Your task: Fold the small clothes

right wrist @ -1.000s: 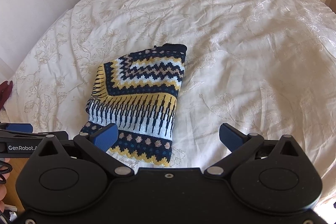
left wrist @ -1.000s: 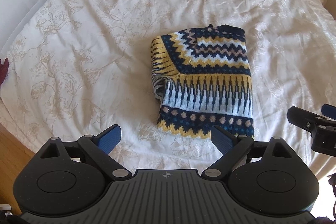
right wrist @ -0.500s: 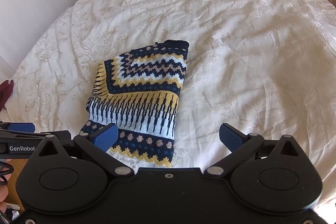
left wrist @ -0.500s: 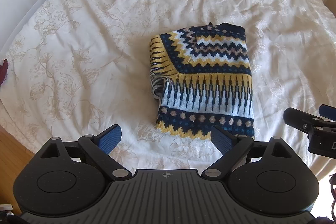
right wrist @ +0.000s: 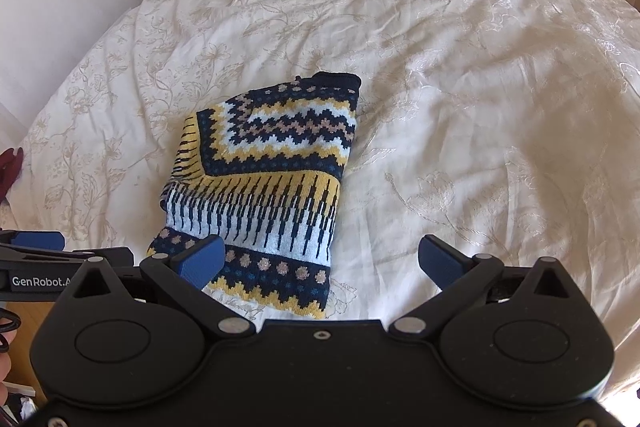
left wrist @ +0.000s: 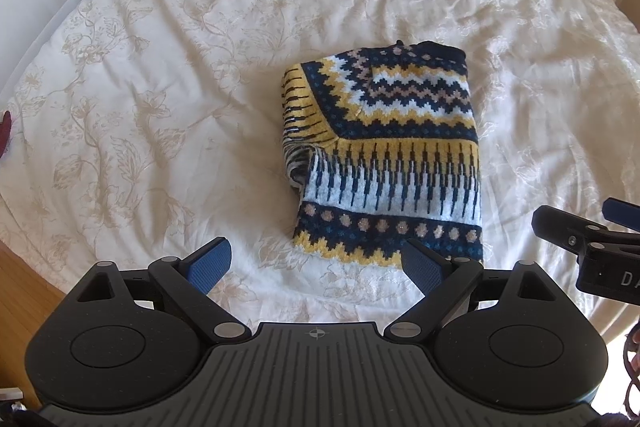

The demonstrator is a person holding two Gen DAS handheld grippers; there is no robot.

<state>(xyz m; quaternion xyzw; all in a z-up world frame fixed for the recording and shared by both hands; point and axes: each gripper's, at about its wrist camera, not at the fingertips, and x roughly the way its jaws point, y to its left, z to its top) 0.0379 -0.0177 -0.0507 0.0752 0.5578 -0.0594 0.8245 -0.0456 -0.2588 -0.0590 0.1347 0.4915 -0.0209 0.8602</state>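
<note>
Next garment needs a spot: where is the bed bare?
Bare bedspread lies right of the folded sweater, beyond it toward the nightstands, and left of it up to the dark red cloth. Crowded only at the near edge, by both open hand-held grippers.

Both views are bright with warm daylight that falls from the right, washing the right side of the bedspread to a pale glare while its creases stay soft and low in contrast. The folded sweater is sharp and evenly lit, casting only a thin shadow along its left edge, and the black gripper bodies at the bottom of each frame are dark but in focus. Fisheye distortion is strong — the bed's edges bow into a curve — and the corners darken, with overexposed white patches at the lower right.
</note>
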